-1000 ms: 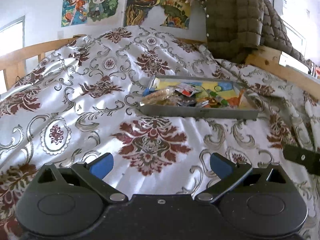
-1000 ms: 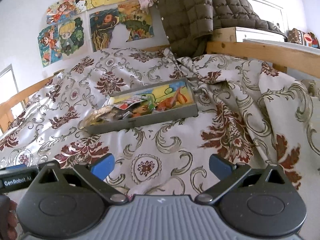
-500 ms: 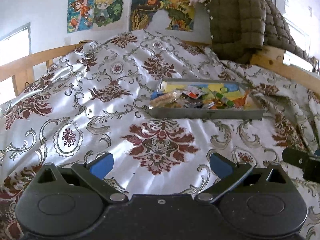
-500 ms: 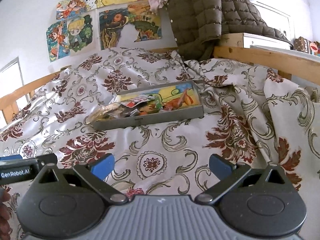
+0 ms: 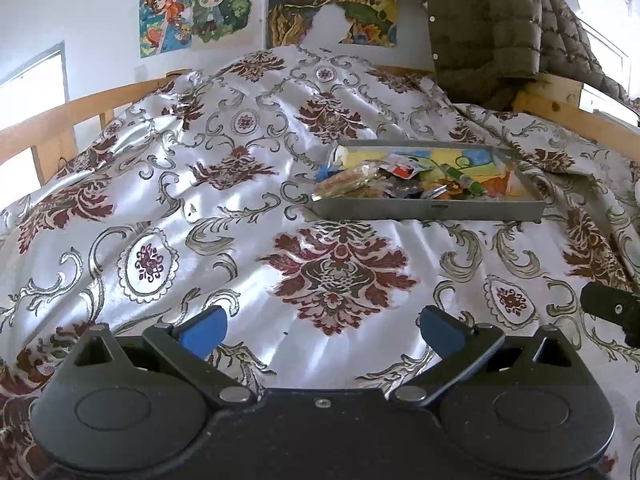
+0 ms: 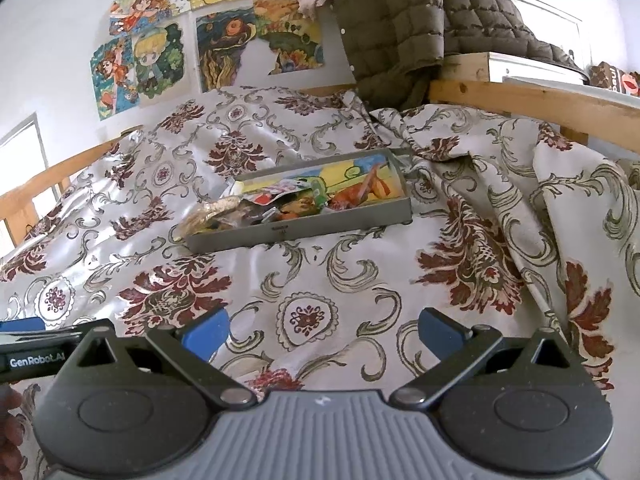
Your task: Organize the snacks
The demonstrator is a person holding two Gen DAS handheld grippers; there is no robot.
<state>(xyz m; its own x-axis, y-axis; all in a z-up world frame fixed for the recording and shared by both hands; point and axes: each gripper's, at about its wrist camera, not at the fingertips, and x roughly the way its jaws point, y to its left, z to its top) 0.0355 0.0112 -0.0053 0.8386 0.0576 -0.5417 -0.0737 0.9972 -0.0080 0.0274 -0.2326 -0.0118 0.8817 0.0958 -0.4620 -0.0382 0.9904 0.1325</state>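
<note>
A grey tray (image 5: 424, 209) lies on the patterned bedspread, holding several snack packets (image 5: 404, 178) heaped at its left and middle. It also shows in the right wrist view (image 6: 304, 229) with the packets (image 6: 280, 202). My left gripper (image 5: 322, 326) is open and empty, hovering over the bedspread well short of the tray. My right gripper (image 6: 324, 326) is open and empty, also short of the tray. The right gripper's body shows at the left view's right edge (image 5: 612, 310).
A floral bedspread (image 5: 200, 216) covers the bed, bunched in folds at the right (image 6: 540, 200). Wooden bed rails (image 5: 80, 116) run along the left and back right. A brown quilted jacket (image 6: 400, 28) hangs at the back. Posters (image 5: 200, 12) are on the wall.
Both grippers have drawn back and tilted slightly, so the tray sits a little farther and more to the right in the left view. Both stay open and empty.
</note>
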